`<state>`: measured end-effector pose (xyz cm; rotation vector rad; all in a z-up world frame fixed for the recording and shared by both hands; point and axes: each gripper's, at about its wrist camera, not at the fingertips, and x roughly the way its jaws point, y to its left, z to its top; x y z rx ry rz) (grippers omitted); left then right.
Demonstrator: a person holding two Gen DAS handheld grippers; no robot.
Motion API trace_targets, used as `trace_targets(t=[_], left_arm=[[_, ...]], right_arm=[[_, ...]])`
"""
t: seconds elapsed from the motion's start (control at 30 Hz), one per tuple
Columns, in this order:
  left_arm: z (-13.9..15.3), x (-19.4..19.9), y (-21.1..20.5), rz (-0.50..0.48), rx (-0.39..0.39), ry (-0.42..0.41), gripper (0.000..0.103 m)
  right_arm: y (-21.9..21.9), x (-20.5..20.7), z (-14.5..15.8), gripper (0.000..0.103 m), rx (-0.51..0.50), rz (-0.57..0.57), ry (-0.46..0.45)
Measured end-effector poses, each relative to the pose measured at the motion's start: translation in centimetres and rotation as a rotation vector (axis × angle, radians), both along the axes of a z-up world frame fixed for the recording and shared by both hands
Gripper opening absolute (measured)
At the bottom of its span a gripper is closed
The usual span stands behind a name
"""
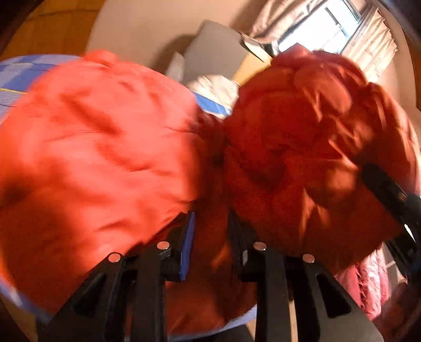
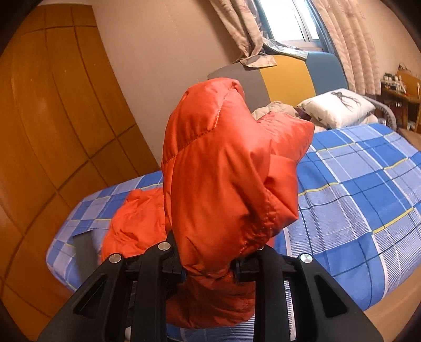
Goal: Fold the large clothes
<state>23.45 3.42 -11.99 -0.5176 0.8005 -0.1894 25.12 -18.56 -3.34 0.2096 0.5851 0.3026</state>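
Note:
An orange puffy jacket [image 1: 100,147] fills the blurred left wrist view, part flat on the bed and part bunched up at the right [image 1: 302,136]. My left gripper [image 1: 210,236] is shut on a fold of it. In the right wrist view my right gripper [image 2: 210,265] is shut on the jacket [image 2: 218,179], whose cuffed end stands lifted above the fingers. The rest trails down to the left [image 2: 131,218]. The right gripper's black body [image 1: 389,194] shows at the right of the left wrist view.
The bed with a blue checked sheet [image 2: 355,197] lies under the jacket. A white pillow [image 2: 339,107] and a padded headboard [image 2: 286,76] are at the far end. A wooden wardrobe [image 2: 47,126] stands left. A curtained window [image 2: 286,21] is behind. Pink cloth [image 1: 368,284] hangs lower right.

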Motion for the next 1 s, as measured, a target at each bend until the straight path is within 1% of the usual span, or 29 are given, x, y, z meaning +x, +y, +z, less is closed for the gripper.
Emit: trace_targets(t=[0.13,0.23,0.33,0.53,0.6,0.7,0.77,1.0], left_arm=[[0.1,-3.7,3.3,0.102,0.002,0.005,0.022],[-0.2,-6.4,6.0,0.179,-0.005,0.012,0.016],[-0.6,-7.5,7.5,0.217,-0.023,0.024,0.015],[-1.7,-8.0,9.0,0.251,-0.078,0.054,0.010],[-1.4,-7.3,9.6,0.266,-0.077,0.046,0.010],[-1.5,-7.8,10.7,0.283,-0.083,0.039,0.010],[-1.8,-7.7,11.6,0.294,-0.095,0.041,0.010],[-1.6,-9.2,13.3,0.336,-0.084,0.021,0.011]], right_arm=[[1.6,-0.6,0.1,0.024,-0.030,0.001,-0.017],[3.8,-1.4,0.0,0.024,-0.069,0.017,-0.035],[6.3,-2.0,-0.2,0.024,-0.132,0.044,-0.051],[10.9,-3.1,-1.4,0.024,-0.260,0.103,-0.077],[12.3,-3.5,-1.9,0.024,-0.301,0.121,-0.084],[14.2,-3.9,-2.8,0.024,-0.350,0.151,-0.093],[15.6,-3.9,-3.6,0.024,-0.372,0.174,-0.089],[19.3,-4.3,-6.0,0.024,-0.402,0.225,-0.084]])
